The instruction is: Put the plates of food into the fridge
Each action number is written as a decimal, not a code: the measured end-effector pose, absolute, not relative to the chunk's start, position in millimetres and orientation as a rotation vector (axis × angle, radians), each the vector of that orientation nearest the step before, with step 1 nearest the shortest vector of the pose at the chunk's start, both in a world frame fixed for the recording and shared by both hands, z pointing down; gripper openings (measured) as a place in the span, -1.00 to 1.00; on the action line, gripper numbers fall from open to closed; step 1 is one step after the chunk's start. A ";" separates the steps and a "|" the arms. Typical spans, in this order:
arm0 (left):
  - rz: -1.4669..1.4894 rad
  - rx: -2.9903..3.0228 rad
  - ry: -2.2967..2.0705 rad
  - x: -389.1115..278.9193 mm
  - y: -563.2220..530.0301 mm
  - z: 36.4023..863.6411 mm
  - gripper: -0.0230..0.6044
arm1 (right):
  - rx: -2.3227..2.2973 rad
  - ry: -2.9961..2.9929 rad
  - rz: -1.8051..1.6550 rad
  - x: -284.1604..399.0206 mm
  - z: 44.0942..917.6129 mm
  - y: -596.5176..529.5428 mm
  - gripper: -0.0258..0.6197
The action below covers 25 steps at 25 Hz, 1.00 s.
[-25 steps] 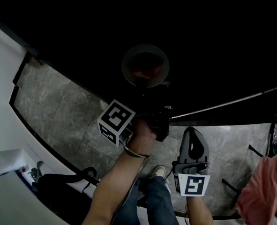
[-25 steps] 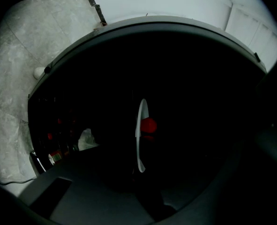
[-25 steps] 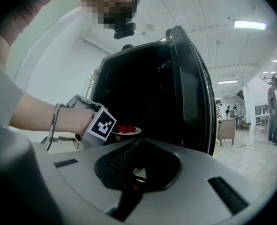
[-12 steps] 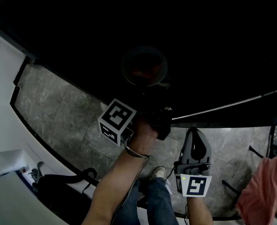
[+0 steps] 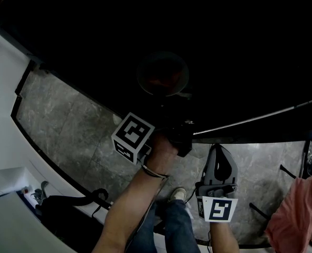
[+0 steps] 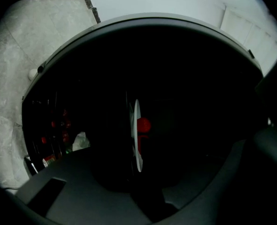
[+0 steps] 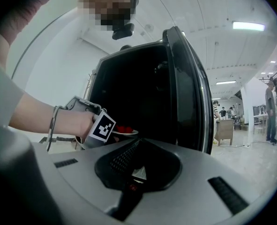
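Left gripper (image 7: 111, 134) is holding plate of red food (image 6: 136, 139) inside the fridge (image 7: 185, 88)
Jaws just loosening on its rim; right gripper (image 5: 217, 149) hanging closed, empty

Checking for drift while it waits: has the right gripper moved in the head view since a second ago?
No. The right gripper keeps the same gap to the pink cloth.

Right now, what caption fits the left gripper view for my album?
Edge-on white round plate of red food inside the dark fridge.
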State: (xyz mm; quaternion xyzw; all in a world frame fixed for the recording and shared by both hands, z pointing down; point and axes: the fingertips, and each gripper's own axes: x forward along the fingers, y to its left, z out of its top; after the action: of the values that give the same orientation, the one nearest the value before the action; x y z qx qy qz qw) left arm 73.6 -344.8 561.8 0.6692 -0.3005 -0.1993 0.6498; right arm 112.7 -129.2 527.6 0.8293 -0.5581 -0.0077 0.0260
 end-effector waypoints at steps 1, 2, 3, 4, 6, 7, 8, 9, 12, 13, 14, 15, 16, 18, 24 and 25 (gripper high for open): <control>-0.456 1.530 -0.679 73.7 -344.8 560.6 -0.78 | 2.564 -1.724 -0.024 113.0 527.8 -128.9 -0.89; -0.457 1.540 -0.676 73.7 -344.6 559.6 -0.72 | 2.565 -1.722 -0.024 113.4 528.1 -128.6 -0.89; -0.457 1.545 -0.676 73.5 -344.3 559.2 -0.67 | 2.565 -1.721 -0.024 113.8 528.3 -128.3 -0.89; -0.457 1.546 -0.678 72.9 -343.7 559.4 -0.61 | 2.566 -1.720 -0.023 113.9 528.7 -128.0 -0.89; -0.460 1.542 -0.682 70.6 -342.6 561.1 -0.51 | 2.566 -1.719 -0.016 113.6 530.1 -127.6 -0.89; -0.462 1.541 -0.683 69.1 -341.9 562.2 -0.46 | 2.565 -1.719 -0.013 113.1 530.6 -127.5 -0.89; -0.463 1.541 -0.684 67.7 -341.2 563.2 -0.43 | 2.564 -1.720 -0.012 112.7 530.7 -127.5 -0.89; -0.463 1.541 -0.682 66.6 -340.5 563.8 -0.40 | 2.563 -1.721 -0.013 112.4 530.5 -127.7 -0.89; -0.475 1.545 -0.671 63.8 -338.7 562.9 -0.29 | 2.564 -1.724 -0.017 111.9 529.6 -128.6 -0.89; -0.482 1.550 -0.671 62.6 -338.5 562.1 -0.25 | 2.565 -1.725 -0.018 111.6 529.6 -128.9 -0.89; -0.487 1.556 -0.670 61.7 -338.3 561.4 -0.21 | 2.565 -1.727 -0.018 111.1 529.8 -129.2 -0.89; -0.489 1.561 -0.665 61.2 -337.8 560.7 -0.17 | 2.563 -1.729 -0.018 110.4 530.0 -129.4 -0.89; -0.490 1.562 -0.659 60.7 -337.3 559.9 -0.14 | 2.561 -1.730 -0.017 109.5 530.1 -129.6 -0.89; -0.492 1.556 -0.649 58.5 -336.1 558.3 -0.14 | 2.557 -1.733 -0.018 107.4 529.2 -130.3 -0.89; -0.496 1.568 -0.632 51.1 -329.3 554.1 -0.14 | 2.554 -1.738 -0.021 105.0 527.8 -132.2 -0.89; -0.493 1.570 -0.628 50.3 -327.5 554.1 -0.14 | 2.554 -1.739 -0.021 104.9 527.8 -132.3 -0.89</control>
State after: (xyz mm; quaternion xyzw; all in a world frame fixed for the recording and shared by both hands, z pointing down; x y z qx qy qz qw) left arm 50.3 -327.5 554.1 0.6875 -0.2749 -0.2159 0.6365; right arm 104.9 -132.3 527.8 0.8262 -0.5627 -0.0068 0.0259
